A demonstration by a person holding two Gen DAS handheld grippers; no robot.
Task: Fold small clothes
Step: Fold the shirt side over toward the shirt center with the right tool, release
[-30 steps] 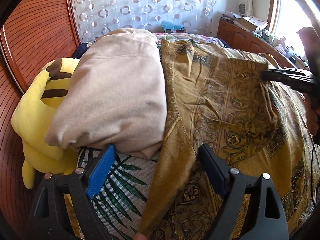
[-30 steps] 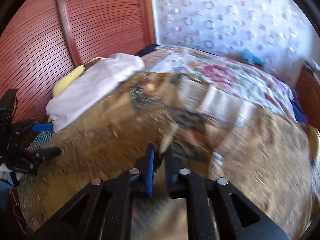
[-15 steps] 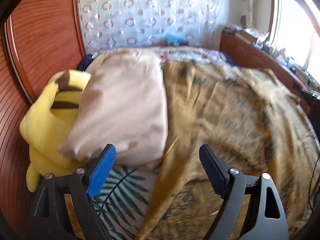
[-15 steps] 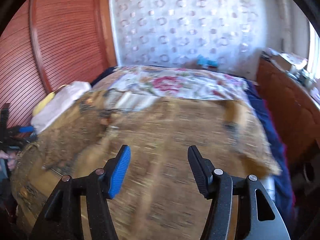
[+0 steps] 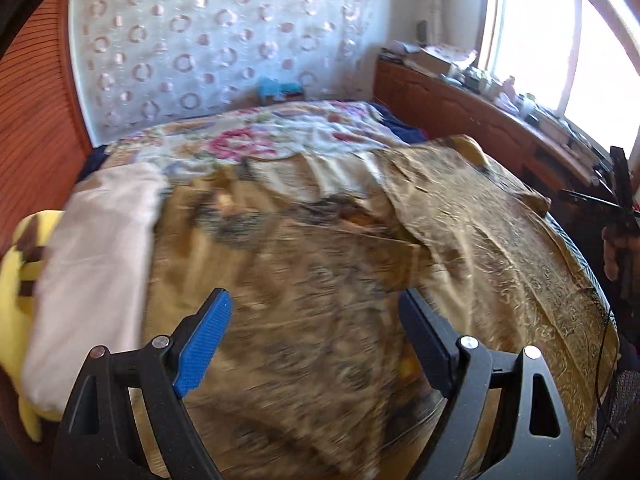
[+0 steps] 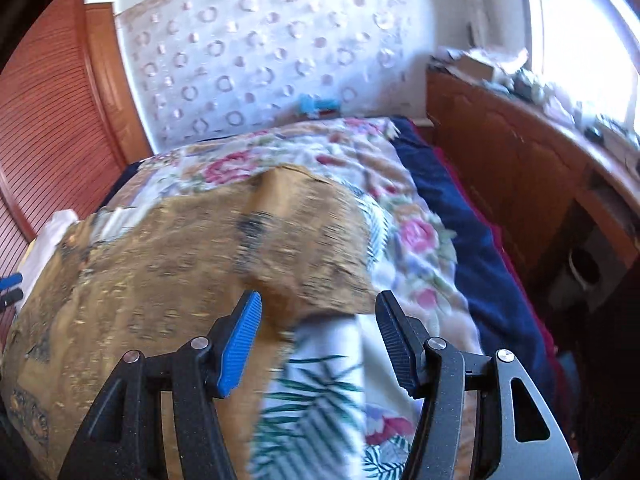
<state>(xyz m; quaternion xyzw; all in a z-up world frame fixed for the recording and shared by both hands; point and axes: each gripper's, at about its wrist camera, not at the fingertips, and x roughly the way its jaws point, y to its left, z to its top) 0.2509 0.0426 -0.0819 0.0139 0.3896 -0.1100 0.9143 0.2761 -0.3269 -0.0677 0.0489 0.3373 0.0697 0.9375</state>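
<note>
A golden-brown patterned garment (image 5: 320, 260) lies spread over the bed, with a folded flap lying across its right half. My left gripper (image 5: 314, 300) hovers open above the garment's near part, nothing between its blue pads. In the right wrist view the garment (image 6: 180, 280) fills the left side, and its right flap ends just beyond my right gripper (image 6: 319, 298). That gripper is open and holds nothing. The right gripper (image 5: 620, 200) also shows at the far right edge of the left wrist view, in a hand.
A beige pillow (image 5: 100, 248) and a yellow plush toy (image 5: 20, 248) lie left of the garment. A floral bedspread (image 5: 260, 136) and a leaf-print cloth (image 6: 320, 392) lie beneath it. A blue blanket (image 6: 460, 220) and a wooden sideboard (image 6: 520, 168) are on the right.
The right gripper let go of the garment, opened and swung right to the garment's edge. The left gripper drew back and rose, staying open; the pillow slid left in its view.
</note>
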